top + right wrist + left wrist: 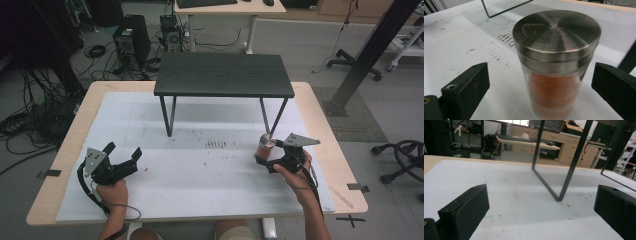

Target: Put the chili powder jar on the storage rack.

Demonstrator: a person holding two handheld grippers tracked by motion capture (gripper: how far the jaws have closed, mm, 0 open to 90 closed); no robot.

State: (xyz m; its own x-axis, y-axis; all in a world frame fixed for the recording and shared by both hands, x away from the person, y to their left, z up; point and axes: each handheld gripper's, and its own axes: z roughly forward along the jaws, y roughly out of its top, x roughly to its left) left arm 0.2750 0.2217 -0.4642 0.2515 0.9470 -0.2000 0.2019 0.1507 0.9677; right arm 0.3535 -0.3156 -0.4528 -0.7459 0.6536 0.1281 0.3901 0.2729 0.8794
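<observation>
A glass shaker jar (pixel 266 145) of orange-red powder with a brushed steel lid (pixel 556 30) stands upright on the white mat (pixel 200 175), right of centre. My right gripper (pixel 268 152) is open around it, one jaw on each side of the glass, both a little clear of it in the right gripper view. My left gripper (pixel 123 149) rests low over the mat at the left, open with nothing between its fingers. In the left gripper view, its jaws face the mat and a leg of the black stand (pixel 570 172).
A small black stand (pixel 223 74) on thin metal legs sits at the back of the mat; its right front leg is close behind the jar. The mat covers a wooden table (pixel 70 145). Computers, cables and a desk lie on the floor beyond.
</observation>
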